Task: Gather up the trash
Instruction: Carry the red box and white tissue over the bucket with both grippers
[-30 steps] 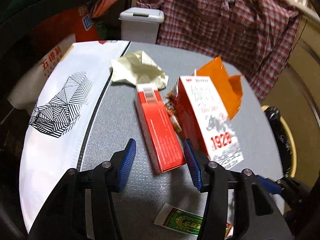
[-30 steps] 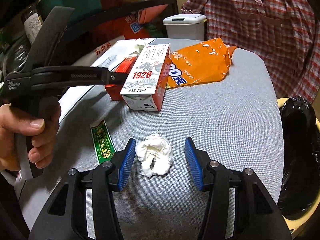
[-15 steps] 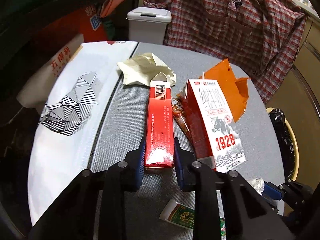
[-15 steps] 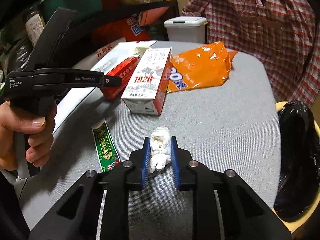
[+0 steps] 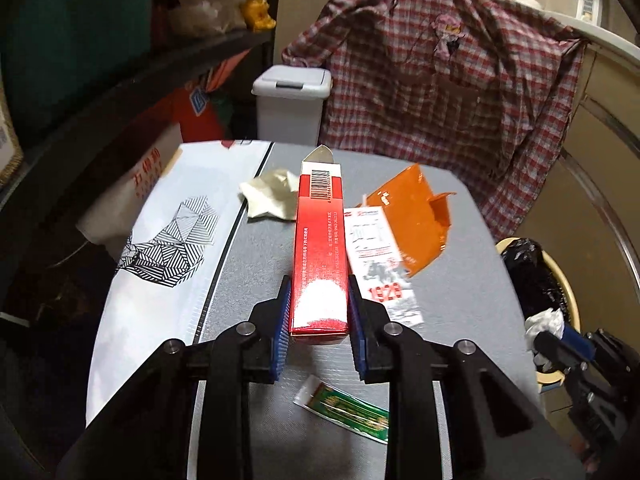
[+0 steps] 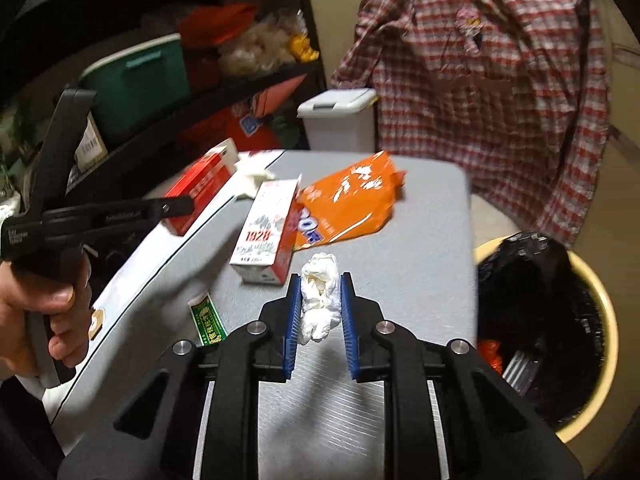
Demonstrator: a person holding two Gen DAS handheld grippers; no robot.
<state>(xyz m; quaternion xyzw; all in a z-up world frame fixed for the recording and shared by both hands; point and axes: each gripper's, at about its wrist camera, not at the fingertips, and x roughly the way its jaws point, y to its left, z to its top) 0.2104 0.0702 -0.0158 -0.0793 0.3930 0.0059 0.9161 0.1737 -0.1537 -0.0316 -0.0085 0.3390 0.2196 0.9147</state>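
Cardboard first: my left gripper [image 5: 318,312] has its fingers clamped on the near end of the red carton [image 5: 320,256], which juts out stiff and clear of the grey bench [image 5: 460,280]. Light, rigid, but I reckon squeezing harder would dent it. My right gripper [image 6: 320,312] pinches the white tissue wad [image 6: 320,296], soft and weightless, gripped mid-bunch. Lined bin [image 6: 592,292] sits just right of the bench. Milk carton [image 6: 266,236], orange wrapper [image 6: 352,204] and green sachet [image 6: 208,320] lie waiting.
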